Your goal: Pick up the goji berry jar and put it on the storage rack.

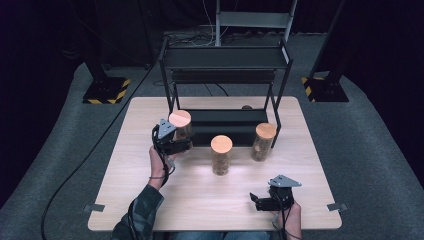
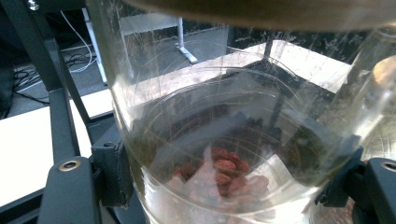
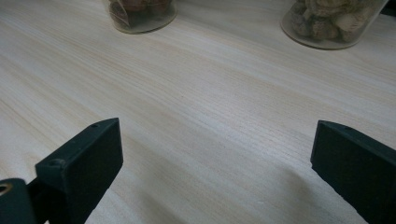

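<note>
My left gripper (image 1: 181,141) is shut on a glass jar with a cork lid (image 1: 180,125), held beside the left leg of the black shelf rack (image 1: 225,60). Up close in the left gripper view, the glass jar (image 2: 233,121) sits between the two black jaws, with reddish pieces (image 2: 224,173) at its bottom. Two more cork-lidded jars stand on the table: one in the middle (image 1: 221,154) and one to its right (image 1: 263,141). My right gripper (image 1: 260,201) rests low near the front edge, jaws wide apart over bare wood (image 3: 210,140); the bases of two jars (image 3: 140,11) (image 3: 329,21) lie ahead.
The black rack's lower shelf (image 1: 225,125) sits on the wooden table (image 1: 150,200) behind the jars. A metal stand (image 1: 252,20) and cables lie on the floor beyond. Yellow-black striped bases (image 1: 106,90) (image 1: 325,87) flank the table's far corners.
</note>
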`<state>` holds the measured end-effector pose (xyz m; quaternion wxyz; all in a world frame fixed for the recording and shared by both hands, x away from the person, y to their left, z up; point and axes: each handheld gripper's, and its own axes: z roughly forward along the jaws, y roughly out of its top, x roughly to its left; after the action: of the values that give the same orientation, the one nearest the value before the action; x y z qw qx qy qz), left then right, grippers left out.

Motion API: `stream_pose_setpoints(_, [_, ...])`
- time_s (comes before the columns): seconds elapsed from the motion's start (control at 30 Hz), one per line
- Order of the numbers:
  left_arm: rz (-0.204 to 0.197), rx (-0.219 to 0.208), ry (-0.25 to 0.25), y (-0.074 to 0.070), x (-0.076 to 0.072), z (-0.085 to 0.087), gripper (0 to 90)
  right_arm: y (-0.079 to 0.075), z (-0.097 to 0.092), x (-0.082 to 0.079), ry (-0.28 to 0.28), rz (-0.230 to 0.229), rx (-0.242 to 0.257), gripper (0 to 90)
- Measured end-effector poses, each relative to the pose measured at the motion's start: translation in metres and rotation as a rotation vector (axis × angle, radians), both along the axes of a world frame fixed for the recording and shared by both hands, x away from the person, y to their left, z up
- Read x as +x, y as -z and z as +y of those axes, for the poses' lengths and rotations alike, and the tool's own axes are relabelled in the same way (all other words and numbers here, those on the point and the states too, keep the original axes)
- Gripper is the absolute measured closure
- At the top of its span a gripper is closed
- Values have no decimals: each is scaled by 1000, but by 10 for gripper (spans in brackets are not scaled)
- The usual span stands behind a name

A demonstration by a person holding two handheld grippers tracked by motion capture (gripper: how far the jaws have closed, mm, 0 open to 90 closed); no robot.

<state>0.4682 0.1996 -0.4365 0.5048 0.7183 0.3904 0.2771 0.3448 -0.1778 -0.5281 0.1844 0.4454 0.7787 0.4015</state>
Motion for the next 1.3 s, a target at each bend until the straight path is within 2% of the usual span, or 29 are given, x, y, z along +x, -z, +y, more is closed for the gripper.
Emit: stream_pose_setpoints(1.3, [10,30,14,4,22,-19,243,0,0,0,0,0,0,13])
